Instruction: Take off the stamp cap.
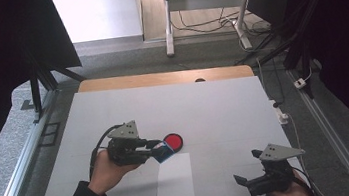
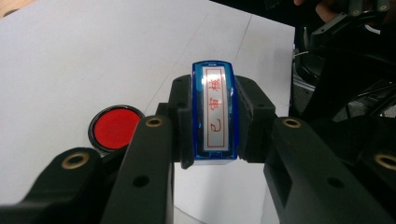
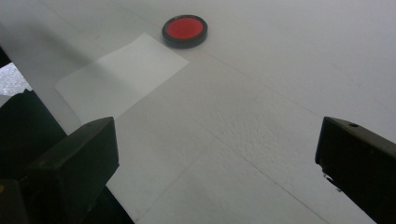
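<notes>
Nearest, right gripper (image 1: 252, 173) idles at the table's (image 1: 213, 98) near edge, jaws wide apart on nothing, presumably kept clear or ready to pin the paper (image 1: 175, 178). Left gripper (image 1: 157, 148) is clamped on a blue stamp (image 2: 215, 112) by its sides, held just above the table between paper and red ink pad (image 1: 173, 141), which suggests inking or printing comes next. Left gripper view gives the stamp's label with red characters, unreadable from the high view; right gripper view shows the pad (image 3: 185, 30) touching the paper's (image 3: 121, 77) far corner.
</notes>
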Demonstrator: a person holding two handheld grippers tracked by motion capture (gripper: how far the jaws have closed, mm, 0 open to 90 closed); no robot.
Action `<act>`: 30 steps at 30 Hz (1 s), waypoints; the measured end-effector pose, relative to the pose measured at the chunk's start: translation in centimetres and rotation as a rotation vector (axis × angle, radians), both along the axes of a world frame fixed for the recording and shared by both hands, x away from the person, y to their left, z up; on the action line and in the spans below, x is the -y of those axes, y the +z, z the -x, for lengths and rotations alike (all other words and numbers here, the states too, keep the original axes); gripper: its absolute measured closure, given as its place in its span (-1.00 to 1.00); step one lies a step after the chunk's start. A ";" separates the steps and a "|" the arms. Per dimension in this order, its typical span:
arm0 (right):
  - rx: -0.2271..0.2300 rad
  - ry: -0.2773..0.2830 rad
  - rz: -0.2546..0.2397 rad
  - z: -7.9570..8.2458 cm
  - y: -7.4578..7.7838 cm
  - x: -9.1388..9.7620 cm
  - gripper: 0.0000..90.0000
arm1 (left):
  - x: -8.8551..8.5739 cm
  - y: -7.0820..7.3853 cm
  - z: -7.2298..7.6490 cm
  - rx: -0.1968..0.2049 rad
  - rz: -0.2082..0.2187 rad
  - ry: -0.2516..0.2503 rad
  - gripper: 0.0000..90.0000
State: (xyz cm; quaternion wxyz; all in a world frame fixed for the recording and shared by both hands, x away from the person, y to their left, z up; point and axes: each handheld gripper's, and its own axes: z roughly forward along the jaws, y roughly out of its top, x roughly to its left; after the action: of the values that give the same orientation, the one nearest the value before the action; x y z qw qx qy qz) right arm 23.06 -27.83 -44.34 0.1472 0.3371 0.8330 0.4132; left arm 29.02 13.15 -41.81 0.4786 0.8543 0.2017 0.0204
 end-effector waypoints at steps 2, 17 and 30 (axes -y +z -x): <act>0.009 0.011 -0.004 -0.1 0.2 -0.4 -1.00 | 0.0 -0.1 0.0 -0.004 0.000 -0.003 0.56; 0.012 0.157 -0.059 -1.0 0.1 -3.9 -1.00 | -0.2 0.0 0.0 -0.003 0.005 -0.017 0.56; -0.021 0.256 -0.048 -2.5 -0.3 -7.2 -1.00 | -0.1 -0.2 -0.1 0.009 0.014 -0.080 0.56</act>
State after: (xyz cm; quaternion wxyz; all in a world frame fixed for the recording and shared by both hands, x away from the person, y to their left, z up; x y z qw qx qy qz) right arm 25.52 -20.63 -44.64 0.0765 0.2356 0.8606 0.4450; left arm 29.11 13.27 -42.06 0.4860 0.8581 0.1656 0.0037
